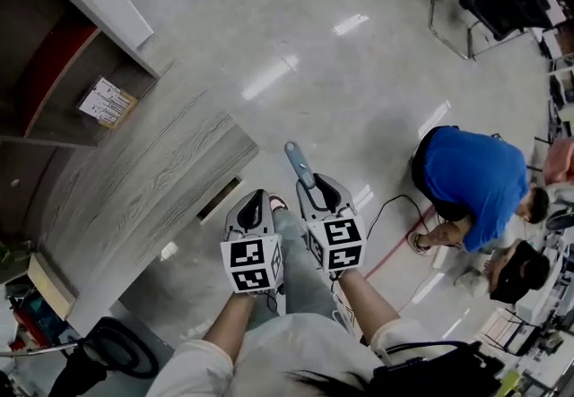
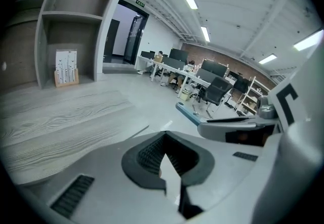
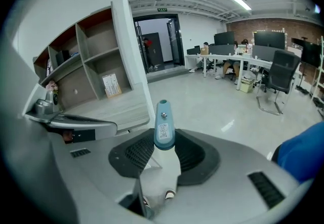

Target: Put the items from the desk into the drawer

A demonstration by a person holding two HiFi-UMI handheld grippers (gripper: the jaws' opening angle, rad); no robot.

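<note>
My right gripper (image 1: 316, 185) (image 3: 163, 143) is shut on a flat blue tool handle (image 1: 299, 162) (image 3: 163, 124) that sticks out past its fingertips, held in the air just off the grey wood desk's (image 1: 134, 180) corner. Beside it, my left gripper (image 1: 255, 200) (image 2: 163, 138) has its tips together and nothing between them. Only a bare stretch of the desk top (image 2: 61, 117) shows, with no loose items on it. A dark slot (image 1: 220, 199) runs along the desk's front edge below the corner.
A shelf unit (image 1: 72, 73) stands on the desk's far side and holds a small card stand (image 1: 108, 102) (image 2: 66, 68). A person in a blue shirt (image 1: 471, 185) crouches on the shiny floor at right, near a red cable (image 1: 395, 247). Office chairs (image 1: 484, 1) stand beyond.
</note>
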